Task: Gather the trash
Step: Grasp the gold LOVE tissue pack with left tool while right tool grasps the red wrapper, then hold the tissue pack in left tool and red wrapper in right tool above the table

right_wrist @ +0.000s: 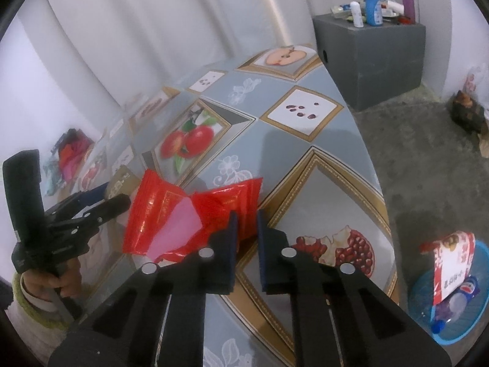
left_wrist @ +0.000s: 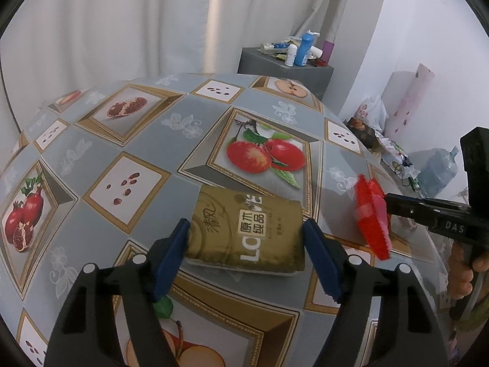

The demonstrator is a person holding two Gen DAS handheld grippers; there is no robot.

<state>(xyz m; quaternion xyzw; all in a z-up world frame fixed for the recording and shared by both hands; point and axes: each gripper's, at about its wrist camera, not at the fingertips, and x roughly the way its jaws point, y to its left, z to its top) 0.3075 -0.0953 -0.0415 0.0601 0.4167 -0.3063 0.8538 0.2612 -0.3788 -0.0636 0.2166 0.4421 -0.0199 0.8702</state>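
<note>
Left view: left gripper [left_wrist: 246,238] fingers spread around the gold packet [left_wrist: 247,234] lying on the tabletop [left_wrist: 146,140] | Right view: right gripper [right_wrist: 246,232] fingers pinch the red wrapper [right_wrist: 183,214] above the tabletop [right_wrist: 305,146]; blue basket [right_wrist: 476,305] of trash sits on the floor.

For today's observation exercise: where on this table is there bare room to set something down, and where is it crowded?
Bare: the table beyond and left of the gold tissue pack. Crowded: the near right, where the left hand-held gripper straddles the pack and the right hand-held gripper pinches the red wrapper.
</note>
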